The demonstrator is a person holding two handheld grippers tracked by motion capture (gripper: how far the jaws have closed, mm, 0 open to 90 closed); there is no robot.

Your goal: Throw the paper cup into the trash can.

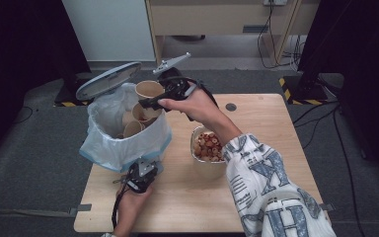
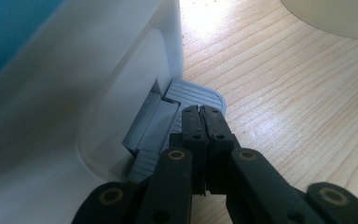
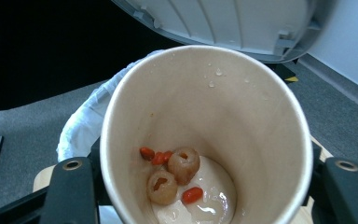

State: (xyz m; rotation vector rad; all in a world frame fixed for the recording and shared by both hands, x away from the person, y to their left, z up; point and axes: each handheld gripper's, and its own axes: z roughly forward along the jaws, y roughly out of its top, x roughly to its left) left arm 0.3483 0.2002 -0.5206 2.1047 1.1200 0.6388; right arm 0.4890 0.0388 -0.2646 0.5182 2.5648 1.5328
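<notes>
Closest to the high camera, a patterned sleeve (image 1: 271,192) is seen coming in from the bottom edge, and the hand (image 1: 197,106) beyond it carries the right gripper (image 1: 150,102) out over the bin (image 1: 128,143). A paper cup (image 1: 149,89) is clamped between the jaws of that gripper and is held just above the open mouth of the bin, under the raised grey lid (image 1: 107,80). In the right gripper view the cup (image 3: 205,135) is seen from above with a black jaw pressed against each side, and a few pale hollow fruits (image 3: 173,175) and small red berries (image 3: 156,156) are left in a little cloudy liquid at its bottom; drops of water cling to the inner wall. Other used cups (image 1: 135,121) are already piled inside the white liner bag (image 1: 101,143). The left gripper (image 1: 140,178) is kept low at the near foot of the bin. Its jaws are shut together with nothing between them, and their tips (image 2: 204,122) are pressed down on the grey ribbed pedal (image 2: 193,95) at the bin's base. A bowl (image 1: 208,163) heaped with the same fruits stands on the wooden table (image 1: 187,202), just beside the bin and touching the sleeve.
</notes>
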